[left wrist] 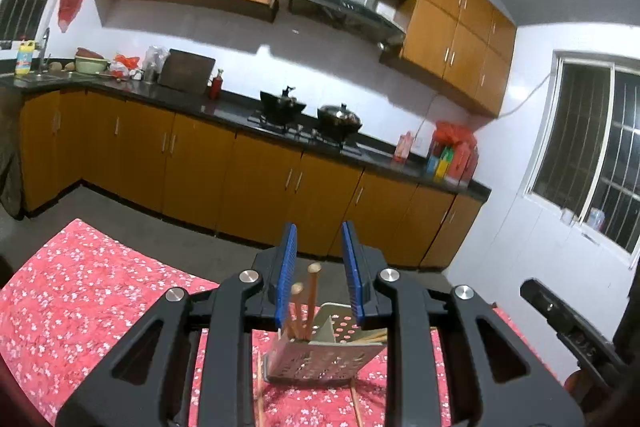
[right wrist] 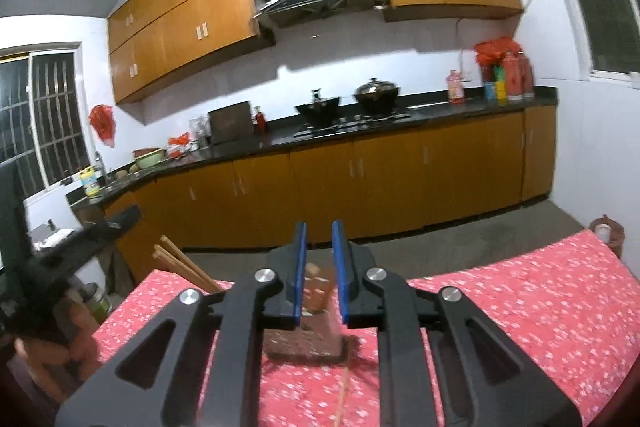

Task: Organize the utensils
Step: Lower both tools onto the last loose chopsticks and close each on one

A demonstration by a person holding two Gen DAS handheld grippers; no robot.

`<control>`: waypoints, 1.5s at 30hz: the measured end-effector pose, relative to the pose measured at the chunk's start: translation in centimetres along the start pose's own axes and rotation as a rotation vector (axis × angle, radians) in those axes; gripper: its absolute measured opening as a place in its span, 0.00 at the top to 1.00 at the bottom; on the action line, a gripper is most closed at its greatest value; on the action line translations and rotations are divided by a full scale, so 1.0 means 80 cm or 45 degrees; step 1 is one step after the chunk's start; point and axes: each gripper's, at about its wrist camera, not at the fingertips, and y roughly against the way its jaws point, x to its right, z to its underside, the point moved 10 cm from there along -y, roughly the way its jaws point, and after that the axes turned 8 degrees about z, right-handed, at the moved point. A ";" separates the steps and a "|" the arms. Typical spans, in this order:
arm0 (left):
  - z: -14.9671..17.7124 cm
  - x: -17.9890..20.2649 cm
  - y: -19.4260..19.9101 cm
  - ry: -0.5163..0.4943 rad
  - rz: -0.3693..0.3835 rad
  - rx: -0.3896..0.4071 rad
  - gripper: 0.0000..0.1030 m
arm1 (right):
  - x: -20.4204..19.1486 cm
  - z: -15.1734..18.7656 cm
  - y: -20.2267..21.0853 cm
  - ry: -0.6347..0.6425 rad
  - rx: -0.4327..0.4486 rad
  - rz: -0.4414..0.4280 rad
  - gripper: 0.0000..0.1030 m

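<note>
Both the left hand-held gripper [left wrist: 319, 271] and right hand-held gripper [right wrist: 320, 273] gape empty above the perforated metal utensil holder [left wrist: 324, 355] — a careless descent could tip it, spilling its chopsticks [left wrist: 306, 301] across the floral-clothed surface [left wrist: 100, 291].

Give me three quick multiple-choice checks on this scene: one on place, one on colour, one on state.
1. The perforated metal holder stands:
A. on the countertop
B. on the red floral cloth
C. in the sink

2. The left tool pads are:
A. blue
B. green
C. white

3. The left tool is:
A. shut on a chopstick
B. open
C. out of view

Answers: 1 B, the cloth lies right under its base. 2 A, both inner faces show blue. 3 B, a gap shows, and the chopsticks stand in the holder beyond.
</note>
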 end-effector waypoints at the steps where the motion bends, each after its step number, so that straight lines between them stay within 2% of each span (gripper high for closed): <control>1: 0.003 -0.005 0.009 0.004 -0.005 0.007 0.76 | 0.013 0.011 0.002 -0.009 -0.016 0.027 0.83; 2: 0.010 -0.013 0.020 0.007 -0.022 0.005 0.76 | 0.024 0.025 0.001 -0.014 -0.042 0.053 0.82; 5: 0.047 -0.044 0.034 0.029 -0.100 -0.058 0.76 | 0.058 0.091 -0.022 -0.042 -0.216 0.118 0.82; 7: 0.088 -0.072 0.031 0.055 -0.171 -0.159 0.76 | 0.073 0.144 -0.041 -0.058 -0.358 0.142 0.81; 10: 0.147 -0.102 0.021 0.088 -0.247 -0.318 0.77 | 0.070 0.220 -0.057 -0.076 -0.538 0.108 0.81; 14: 0.237 -0.112 0.006 0.149 -0.203 -0.561 0.77 | 0.038 0.293 -0.059 -0.034 -0.699 0.015 0.81; 16: 0.266 -0.100 0.000 0.140 -0.158 -0.636 0.77 | 0.023 0.315 -0.060 0.026 -0.740 -0.002 0.81; 18: 0.281 -0.088 -0.004 0.119 -0.130 -0.669 0.77 | 0.011 0.330 -0.062 0.064 -0.765 -0.004 0.81; 21: 0.298 -0.071 -0.010 0.061 -0.104 -0.708 0.77 | 0.003 0.338 -0.068 0.093 -0.779 0.007 0.81; 25: 0.317 -0.063 -0.018 -0.022 -0.122 -0.752 0.76 | 0.003 0.347 -0.077 0.121 -0.781 0.034 0.81; 27: 0.326 -0.065 -0.024 -0.044 -0.143 -0.779 0.77 | 0.004 0.347 -0.079 0.134 -0.769 0.047 0.85; 28: 0.329 -0.066 -0.025 -0.048 -0.149 -0.789 0.77 | 0.004 0.347 -0.080 0.158 -0.761 0.067 0.91; 30: 0.335 -0.068 -0.027 -0.057 -0.161 -0.802 0.76 | 0.009 0.345 -0.085 0.186 -0.750 0.104 0.92; 34: 0.341 -0.069 -0.029 -0.075 -0.171 -0.818 0.77 | 0.044 0.335 -0.097 0.094 -0.747 0.216 0.92; 37: 0.348 -0.069 -0.033 -0.097 -0.182 -0.838 0.77 | 0.062 0.329 -0.100 0.028 -0.749 0.233 0.92; 38: 0.352 -0.069 -0.036 -0.110 -0.191 -0.851 0.77 | 0.064 0.327 -0.100 0.031 -0.745 0.234 0.92; 40: 0.354 -0.072 -0.038 -0.146 -0.217 -0.845 0.89 | 0.064 0.327 -0.102 0.041 -0.743 0.224 0.92; 43: 0.349 -0.083 -0.043 -0.144 -0.236 -0.848 0.93 | 0.059 0.327 -0.106 0.046 -0.744 0.196 0.92; 45: 0.341 -0.103 -0.048 -0.126 -0.281 -0.835 0.93 | 0.053 0.326 -0.108 0.051 -0.740 0.177 0.92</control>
